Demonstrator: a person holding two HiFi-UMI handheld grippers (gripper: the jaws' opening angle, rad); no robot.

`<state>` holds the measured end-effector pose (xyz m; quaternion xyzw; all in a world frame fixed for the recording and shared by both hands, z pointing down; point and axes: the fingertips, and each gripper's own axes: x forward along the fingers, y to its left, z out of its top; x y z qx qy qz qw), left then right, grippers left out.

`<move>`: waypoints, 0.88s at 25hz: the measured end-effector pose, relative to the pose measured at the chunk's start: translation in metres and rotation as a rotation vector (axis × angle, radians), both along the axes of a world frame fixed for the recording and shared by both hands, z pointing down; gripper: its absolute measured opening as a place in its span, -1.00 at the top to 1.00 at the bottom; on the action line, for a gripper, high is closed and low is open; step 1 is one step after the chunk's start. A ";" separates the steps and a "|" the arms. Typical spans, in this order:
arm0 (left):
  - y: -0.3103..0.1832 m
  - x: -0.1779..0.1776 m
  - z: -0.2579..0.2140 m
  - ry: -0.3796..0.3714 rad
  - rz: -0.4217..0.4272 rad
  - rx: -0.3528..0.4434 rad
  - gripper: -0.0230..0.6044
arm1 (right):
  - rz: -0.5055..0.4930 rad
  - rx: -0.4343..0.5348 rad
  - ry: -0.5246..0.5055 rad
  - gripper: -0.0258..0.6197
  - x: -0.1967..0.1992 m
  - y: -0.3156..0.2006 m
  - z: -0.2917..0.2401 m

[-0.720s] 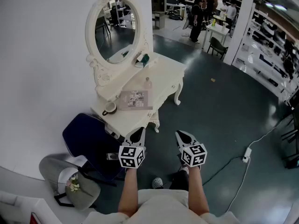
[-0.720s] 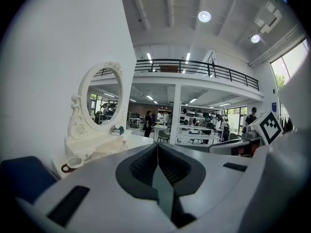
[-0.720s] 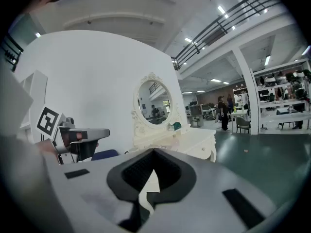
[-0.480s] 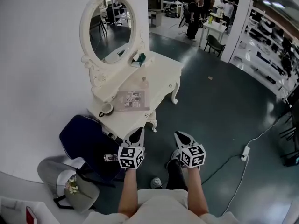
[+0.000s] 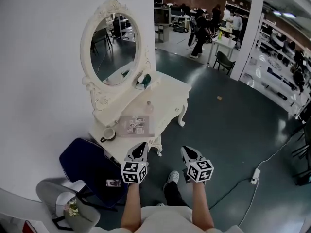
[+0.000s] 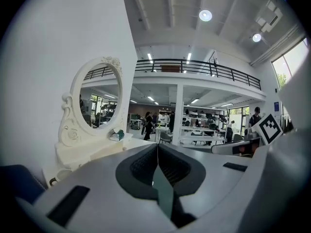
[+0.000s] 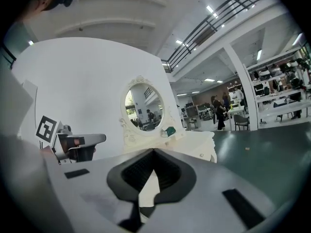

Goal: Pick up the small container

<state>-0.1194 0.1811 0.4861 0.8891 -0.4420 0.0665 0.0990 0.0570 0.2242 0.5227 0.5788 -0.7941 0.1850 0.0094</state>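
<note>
At 8 o'clock in the head view stands a grey padded chair [image 5: 56, 195] with a small bunch of flowers [image 5: 73, 208] on it. A dark blue upholstered chair [image 5: 87, 161] sits just beside it. Toward 11 o'clock a white carved dressing table [image 5: 170, 93] stands against the white wall, with an oval white-framed mirror [image 5: 114, 50] at its back.

Along the tabletop from the near end lie a white cup [image 5: 107, 134] and a flat printed magazine [image 5: 133, 125]. Then comes the small container, pale and bottle-shaped [image 5: 148, 107], upright near the middle of the top, just past the magazine's far corner. A green box [image 5: 144, 81] sits by the mirror's foot.

The left gripper [image 5: 140, 147] hovers off the table's near end, with the small container at its 12 o'clock and well apart from it. The bare left forearm [image 5: 130, 205] reaches straight up-frame and the gripper points toward 12 o'clock, dipping slightly below level. In the left gripper view its jaws are pressed together along one thin seam with nothing between them.

A white shoe [image 5: 171, 177] on the dark floor shows between the two arms. The right gripper [image 5: 188, 151] is held alongside the left at the same height, on a bare right forearm [image 5: 201, 205], and leans toward 11 o'clock. In the right gripper view its jaws also meet at the tips and hold nothing.

At 4 o'clock a white power strip [image 5: 254, 176] and its cable lie on the floor.
</note>
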 end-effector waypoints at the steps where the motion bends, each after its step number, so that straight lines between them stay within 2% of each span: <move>1: -0.011 0.001 -0.003 0.000 -0.004 0.005 0.83 | 0.000 0.003 -0.008 0.87 0.003 -0.011 -0.002; 8: -0.083 0.019 -0.014 0.014 -0.024 0.010 0.83 | -0.024 0.008 -0.011 0.87 0.020 -0.081 -0.014; 14: -0.133 0.043 -0.017 -0.019 -0.005 0.005 0.83 | -0.052 -0.024 -0.036 0.87 0.039 -0.137 -0.011; 22: -0.201 0.066 -0.017 -0.021 -0.047 0.008 0.83 | -0.120 -0.011 -0.016 0.87 0.062 -0.212 -0.013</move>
